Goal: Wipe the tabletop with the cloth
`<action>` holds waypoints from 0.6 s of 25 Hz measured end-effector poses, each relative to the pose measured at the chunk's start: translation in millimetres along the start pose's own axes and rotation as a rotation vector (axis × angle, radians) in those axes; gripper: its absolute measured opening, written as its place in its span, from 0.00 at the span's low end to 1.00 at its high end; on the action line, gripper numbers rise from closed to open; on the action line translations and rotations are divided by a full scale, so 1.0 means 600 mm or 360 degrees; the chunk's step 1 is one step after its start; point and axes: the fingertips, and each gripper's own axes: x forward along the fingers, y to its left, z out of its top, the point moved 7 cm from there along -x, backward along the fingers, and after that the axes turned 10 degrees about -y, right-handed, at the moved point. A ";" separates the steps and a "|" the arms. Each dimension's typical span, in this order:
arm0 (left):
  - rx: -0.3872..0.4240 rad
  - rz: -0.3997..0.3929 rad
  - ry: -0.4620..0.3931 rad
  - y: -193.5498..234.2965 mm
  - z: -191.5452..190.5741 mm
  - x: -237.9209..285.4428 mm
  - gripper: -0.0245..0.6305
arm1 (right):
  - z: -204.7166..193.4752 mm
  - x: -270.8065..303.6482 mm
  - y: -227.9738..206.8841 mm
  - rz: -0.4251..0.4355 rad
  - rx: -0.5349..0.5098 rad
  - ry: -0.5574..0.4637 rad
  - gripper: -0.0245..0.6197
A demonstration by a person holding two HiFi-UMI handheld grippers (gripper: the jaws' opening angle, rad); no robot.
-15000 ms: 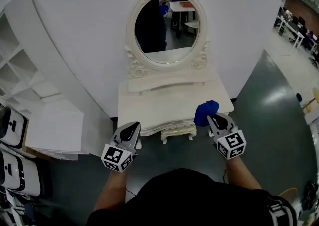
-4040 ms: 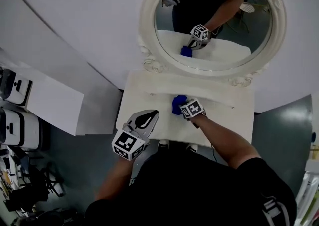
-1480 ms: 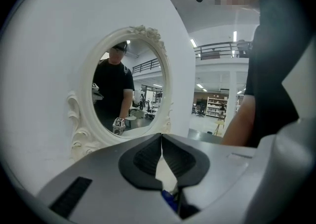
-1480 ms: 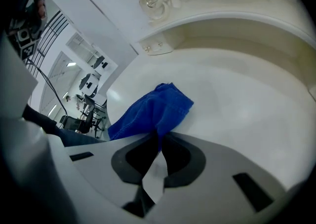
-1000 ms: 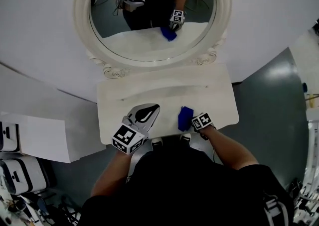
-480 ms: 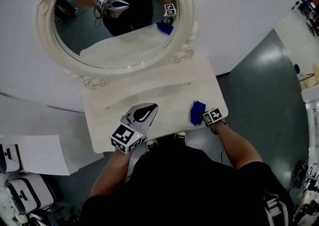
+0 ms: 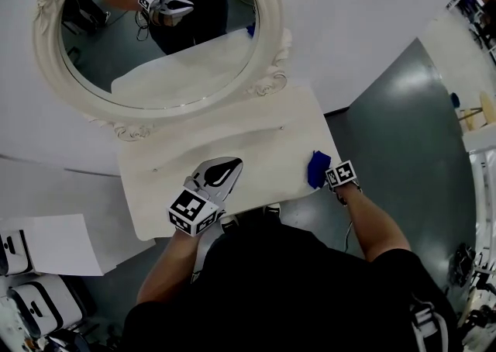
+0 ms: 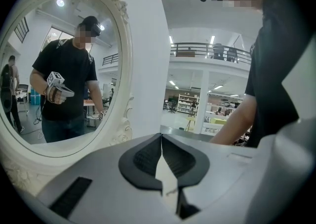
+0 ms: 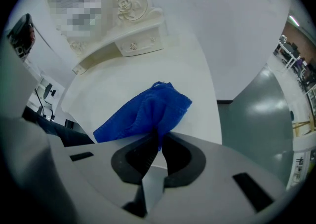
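Note:
A blue cloth (image 7: 317,168) lies pressed on the white tabletop (image 7: 232,141) at its front right corner, close to the edge. My right gripper (image 7: 326,175) is shut on the cloth (image 9: 148,112), which bunches out ahead of the jaws in the right gripper view. My left gripper (image 7: 217,176) hovers over the front middle of the tabletop, shut with nothing in it (image 8: 161,148). It points toward the oval mirror (image 8: 59,85).
The ornate oval mirror (image 7: 155,32) stands at the back of the dressing table, over a raised shelf (image 7: 209,137). A white wall rises behind it, and grey floor (image 7: 395,125) lies to the right. White storage units (image 7: 31,265) stand at lower left.
My right gripper has slid the cloth rightward along the front of the tabletop to the right corner. The left gripper has stayed about where it was.

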 end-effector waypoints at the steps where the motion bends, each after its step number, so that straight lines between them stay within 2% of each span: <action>1: -0.0003 0.0000 0.0001 0.000 -0.001 0.001 0.06 | -0.002 -0.002 -0.007 -0.0010 0.0010 0.0000 0.07; 6: -0.0006 0.0015 -0.0007 0.001 0.000 0.007 0.06 | -0.004 -0.010 -0.024 -0.0032 0.0048 0.0016 0.07; 9: -0.0002 0.0024 -0.0021 0.002 0.004 0.000 0.06 | 0.010 -0.017 -0.017 0.0001 0.0090 -0.0033 0.06; 12: -0.0005 0.0062 -0.0030 0.009 0.004 -0.021 0.06 | 0.054 -0.029 0.009 0.0141 0.0161 -0.0199 0.06; 15: -0.0016 0.0111 -0.0040 0.016 0.002 -0.047 0.06 | 0.117 -0.039 0.053 0.0300 0.0153 -0.0365 0.06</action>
